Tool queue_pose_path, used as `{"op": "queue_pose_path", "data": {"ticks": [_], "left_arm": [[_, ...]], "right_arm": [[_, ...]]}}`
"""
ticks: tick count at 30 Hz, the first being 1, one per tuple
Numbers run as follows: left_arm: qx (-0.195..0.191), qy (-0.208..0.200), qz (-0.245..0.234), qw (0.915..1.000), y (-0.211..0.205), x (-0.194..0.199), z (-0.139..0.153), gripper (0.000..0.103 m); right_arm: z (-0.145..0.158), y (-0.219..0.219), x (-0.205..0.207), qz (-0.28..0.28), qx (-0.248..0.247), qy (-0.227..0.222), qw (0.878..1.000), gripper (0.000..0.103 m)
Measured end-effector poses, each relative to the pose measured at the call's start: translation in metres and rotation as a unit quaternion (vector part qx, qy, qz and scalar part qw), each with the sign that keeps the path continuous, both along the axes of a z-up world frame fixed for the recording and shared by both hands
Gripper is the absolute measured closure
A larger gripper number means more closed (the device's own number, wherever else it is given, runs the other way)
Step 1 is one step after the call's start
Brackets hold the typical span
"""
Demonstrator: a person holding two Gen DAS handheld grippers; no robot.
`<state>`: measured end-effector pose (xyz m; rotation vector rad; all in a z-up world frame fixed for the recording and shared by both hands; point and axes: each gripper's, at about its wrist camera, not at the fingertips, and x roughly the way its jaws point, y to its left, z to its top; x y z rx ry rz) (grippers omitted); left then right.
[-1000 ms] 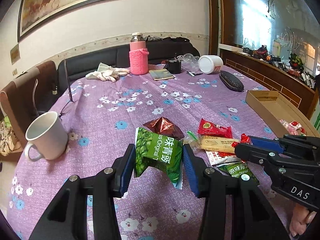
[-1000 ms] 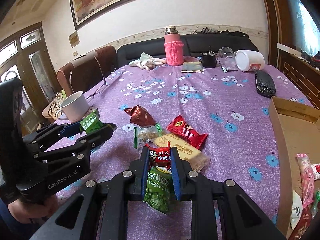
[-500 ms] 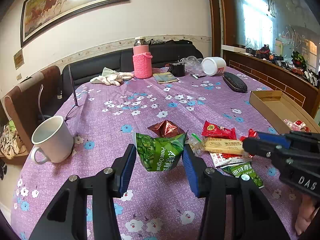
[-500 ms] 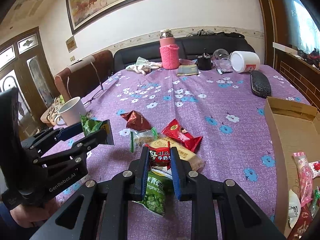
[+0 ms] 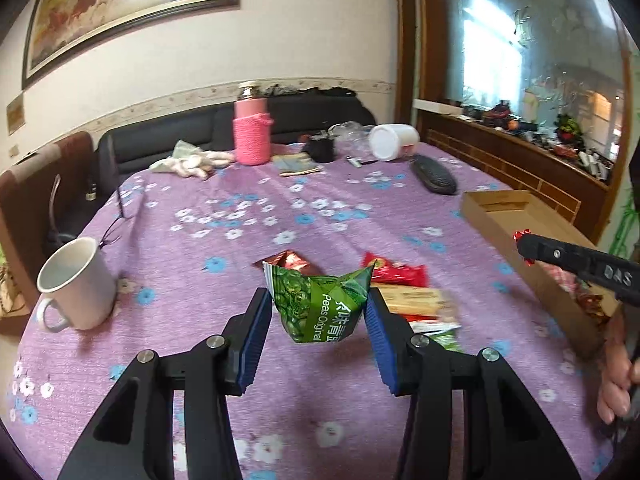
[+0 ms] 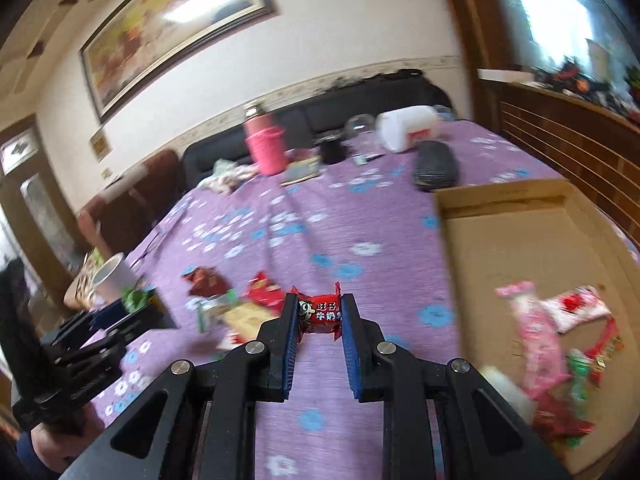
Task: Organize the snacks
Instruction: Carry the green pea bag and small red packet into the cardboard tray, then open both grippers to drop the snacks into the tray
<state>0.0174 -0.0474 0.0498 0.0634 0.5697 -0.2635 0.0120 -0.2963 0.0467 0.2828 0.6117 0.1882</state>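
Two packets are airborne: the left gripper (image 5: 318,320) pinches a green pea bag (image 5: 320,306) above the tablecloth (image 5: 280,208), the right gripper (image 6: 319,318) clamps a small red candy (image 6: 318,314) beside the cardboard box (image 6: 500,248). Light, crinkly, slippery film, best gripped mid-body.

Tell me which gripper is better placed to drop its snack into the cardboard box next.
Right. The right gripper holds the small red candy packet beside the brown cardboard box; the left gripper is farther away.

Green pea packet (image 5: 320,309), held in the left claw (image 5: 318,322): "Peas Original" printed beside Chinese characters. Right claw (image 5: 576,268), side face: "DAS". Red candy wrapper (image 6: 319,314) in the right claw: Chinese characters, not fully legible.
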Motion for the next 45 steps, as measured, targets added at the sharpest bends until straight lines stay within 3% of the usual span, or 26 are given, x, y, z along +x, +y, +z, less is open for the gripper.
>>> {"op": "queue_pose_path", "data": {"ticks": [7, 13, 19, 27, 40, 45], "left_arm": [[-0.026, 0.015, -0.040, 0.9987, -0.027, -0.008, 0.015, 0.057], [-0.042, 0.037, -0.100, 0.9935, -0.081, -0.008, 0.023, 0.057], [-0.069, 0.078, -0.169, 0.9800, -0.157, -0.004, 0.023, 0.057], [-0.047, 0.128, -0.235, 0.9624, -0.247, -0.009, -0.008, 0.057], [-0.027, 0.129, -0.254, 0.9580, -0.268, -0.014, -0.023, 0.055], [-0.042, 0.120, -0.253, 0.9590, -0.263, -0.016, -0.014, 0.040]], "right_arm": [[0.003, -0.070, -0.017, -0.070, 0.018, -0.009, 0.997, 0.081], [0.000, -0.130, -0.030, -0.132, 0.045, -0.009, 0.990, 0.081], [-0.010, -0.170, -0.036, -0.181, 0.077, 0.006, 0.980, 0.081], [-0.025, -0.184, -0.030, -0.213, 0.089, 0.053, 0.972, 0.082], [-0.026, -0.183, -0.027, -0.215, 0.087, 0.059, 0.971, 0.079], [-0.023, -0.186, -0.032, -0.221, 0.094, 0.047, 0.970, 0.078]]}}
